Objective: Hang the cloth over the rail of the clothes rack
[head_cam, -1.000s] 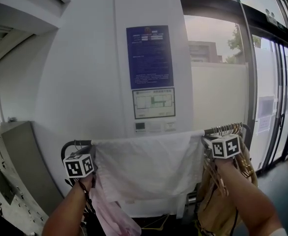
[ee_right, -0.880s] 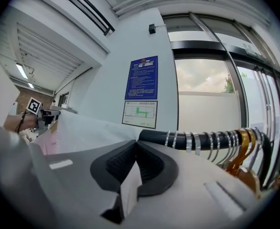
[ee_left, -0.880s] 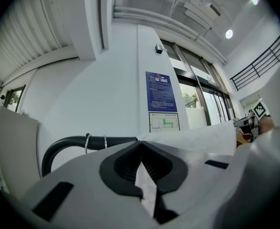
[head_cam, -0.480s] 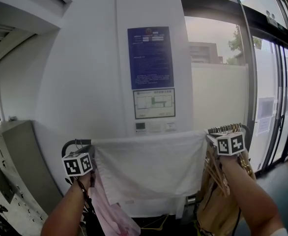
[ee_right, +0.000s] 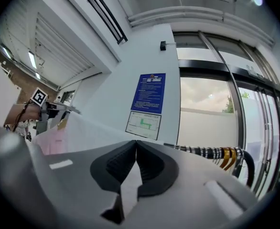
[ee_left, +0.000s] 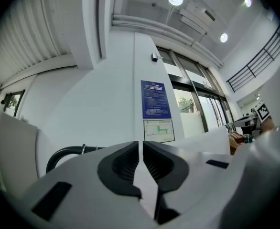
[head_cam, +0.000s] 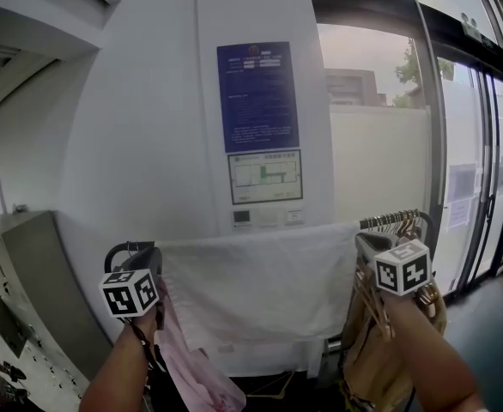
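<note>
The cloth [head_cam: 260,286] lies draped over the rail [head_cam: 387,222], its long axis running along the rail between your 2 claws. Your left claw [ee_left: 141,146] sits at the cloth's upper left corner. Its jaws are opening to a thin slit with the cloth's edge in it, and the pads seem clear of the cloth. Your right claw [ee_right: 135,146] sits at the upper right corner, just beside the hangers [head_cam: 402,224], tips together and clamped on the cloth's edge. Neither claw is nearer. Release probably means drawing each claw outward along the rail.
</note>
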The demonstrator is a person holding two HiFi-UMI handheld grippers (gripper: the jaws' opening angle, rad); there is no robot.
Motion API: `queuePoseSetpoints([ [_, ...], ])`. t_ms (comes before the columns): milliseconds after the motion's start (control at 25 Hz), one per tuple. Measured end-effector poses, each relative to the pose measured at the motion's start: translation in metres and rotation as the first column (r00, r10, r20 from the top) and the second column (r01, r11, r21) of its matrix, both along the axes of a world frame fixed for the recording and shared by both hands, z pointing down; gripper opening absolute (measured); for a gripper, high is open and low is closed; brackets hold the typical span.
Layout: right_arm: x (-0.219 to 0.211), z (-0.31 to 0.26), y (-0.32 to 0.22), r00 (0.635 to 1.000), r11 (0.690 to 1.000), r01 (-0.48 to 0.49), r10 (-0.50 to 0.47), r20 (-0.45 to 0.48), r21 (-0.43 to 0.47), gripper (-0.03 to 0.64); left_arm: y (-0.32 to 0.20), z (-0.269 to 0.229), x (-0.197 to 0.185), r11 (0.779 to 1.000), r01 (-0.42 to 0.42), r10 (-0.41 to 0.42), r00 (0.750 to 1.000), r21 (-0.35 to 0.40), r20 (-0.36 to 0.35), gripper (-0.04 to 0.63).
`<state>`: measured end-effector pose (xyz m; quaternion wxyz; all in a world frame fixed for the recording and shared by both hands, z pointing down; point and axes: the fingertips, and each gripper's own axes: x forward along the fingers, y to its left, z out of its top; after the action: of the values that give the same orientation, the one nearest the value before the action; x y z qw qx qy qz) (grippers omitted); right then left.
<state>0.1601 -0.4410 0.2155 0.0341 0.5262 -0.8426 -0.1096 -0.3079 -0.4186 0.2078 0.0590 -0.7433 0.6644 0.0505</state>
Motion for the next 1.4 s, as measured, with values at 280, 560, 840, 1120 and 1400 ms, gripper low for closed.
queuePoseSetpoints([
  [280, -0.089, 0.046, 0.023, 0.982, 0.981, 0.187, -0.185, 0.039, -0.049, 0.002, 0.010, 0.030, 0.107, 0.987, -0.162, 0.163, 0.984, -0.020, 0.067, 0.005],
  [560, -0.159, 0.069, 0.030, 0.948, 0.953, 0.295, -0.283, 0.146, -0.068, 0.003, 0.018, 0.055, 0.191, 0.957, -0.291, 0.291, 0.956, -0.005, -0.031, 0.005],
  [840, -0.182, 0.070, 0.034, 0.931, 0.939, 0.339, -0.326, 0.162, -0.055, 0.003, 0.024, 0.065, 0.230, 0.939, -0.343, 0.343, 0.938, -0.022, 0.042, 0.006],
  [1120, -0.193, 0.071, 0.036, 0.927, 0.932, 0.357, -0.347, 0.144, -0.054, 0.000, 0.014, 0.067, 0.236, 0.930, -0.366, 0.367, 0.929, -0.034, 0.038, 0.005],
  [1400, -0.190, 0.068, 0.033, 0.929, 0.937, 0.347, -0.338, 0.152, -0.040, 0.002, 0.007, 0.069, 0.242, 0.924, -0.382, 0.383, 0.923, -0.036, 0.040, 0.005],
])
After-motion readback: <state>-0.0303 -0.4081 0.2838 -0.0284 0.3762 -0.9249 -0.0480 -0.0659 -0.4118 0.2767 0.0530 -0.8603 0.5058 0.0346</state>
